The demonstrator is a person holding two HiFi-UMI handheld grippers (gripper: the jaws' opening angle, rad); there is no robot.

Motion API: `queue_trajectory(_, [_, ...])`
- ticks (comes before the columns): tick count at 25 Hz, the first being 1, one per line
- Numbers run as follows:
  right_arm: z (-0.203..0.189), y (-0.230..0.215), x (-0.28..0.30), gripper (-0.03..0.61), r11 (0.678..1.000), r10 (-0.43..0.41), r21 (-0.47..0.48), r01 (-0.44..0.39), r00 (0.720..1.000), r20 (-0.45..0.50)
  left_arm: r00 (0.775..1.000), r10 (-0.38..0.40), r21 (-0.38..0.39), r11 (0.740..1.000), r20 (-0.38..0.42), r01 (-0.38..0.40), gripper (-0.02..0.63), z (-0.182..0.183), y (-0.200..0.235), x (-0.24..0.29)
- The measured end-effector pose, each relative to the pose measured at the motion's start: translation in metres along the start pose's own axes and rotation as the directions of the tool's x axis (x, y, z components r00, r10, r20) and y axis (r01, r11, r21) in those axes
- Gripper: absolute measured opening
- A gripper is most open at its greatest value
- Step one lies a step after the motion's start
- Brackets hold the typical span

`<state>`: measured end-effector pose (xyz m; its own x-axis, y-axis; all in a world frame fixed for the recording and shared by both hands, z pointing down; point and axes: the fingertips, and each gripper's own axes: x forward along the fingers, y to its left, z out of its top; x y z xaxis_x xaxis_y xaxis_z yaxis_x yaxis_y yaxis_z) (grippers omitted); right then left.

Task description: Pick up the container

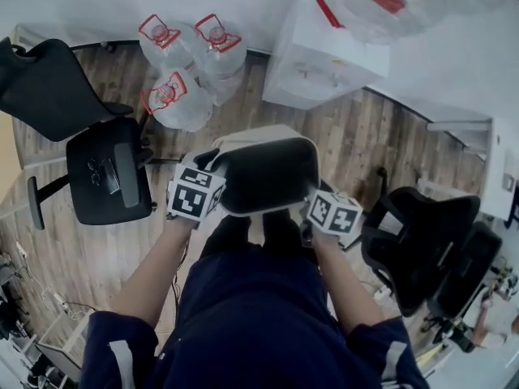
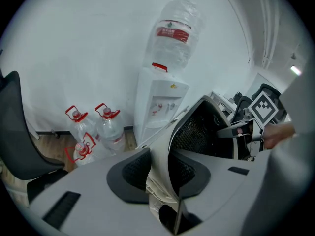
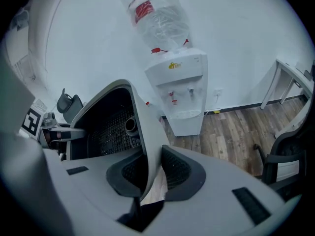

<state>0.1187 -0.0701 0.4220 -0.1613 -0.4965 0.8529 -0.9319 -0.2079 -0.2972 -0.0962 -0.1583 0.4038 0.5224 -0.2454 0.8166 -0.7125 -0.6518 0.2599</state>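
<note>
A person's dark blue top (image 1: 251,314) fills the near edge of the head view, with 2 bare forearms reaching away from it. The left gripper (image 1: 199,189) is clenched on the left wall of the container (image 1: 268,173): in the left gripper view its dark pads (image 2: 130,173) press that pale wall from both sides, 1 pad on the black perforated inside and 1 on the outside. The right gripper (image 1: 331,213) is clamped the same way on the container's right wall, which its own view shows pinched thin between its pads (image 3: 179,173). The container hangs between the 2 grippers, clear of the wooden floor (image 1: 365,144), just beyond the person's legs, with its open mouth turned up toward the head camera. On the floor to the left stands a black office chair (image 1: 105,168), and to the right, near the right gripper, another black office chair (image 1: 422,241). Farther off, 3 clear water jugs (image 1: 174,96) with red handles cluster by the white wall. Right of them stands a white water dispenser (image 1: 324,55) with a large bottle on top.
</note>
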Motion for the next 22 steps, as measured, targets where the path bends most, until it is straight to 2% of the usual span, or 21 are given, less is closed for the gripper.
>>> queue_trajectory(9, [-0.012, 0.013, -0.026, 0.072, 1.000, 0.016, -0.004, -0.016, 0.999, 0.035, 0.999, 0.019, 0.008, 1.000, 0.036, -0.019, 0.112, -0.006, -0.013, -0.035])
queue_trajectory(22, [-0.016, 0.015, -0.038, 0.069, 1.000, 0.013, 0.002, -0.013, 0.997, 0.070, 0.998, 0.018, 0.008, 1.000, 0.066, -0.019, 0.114, -0.007, -0.020, -0.048])
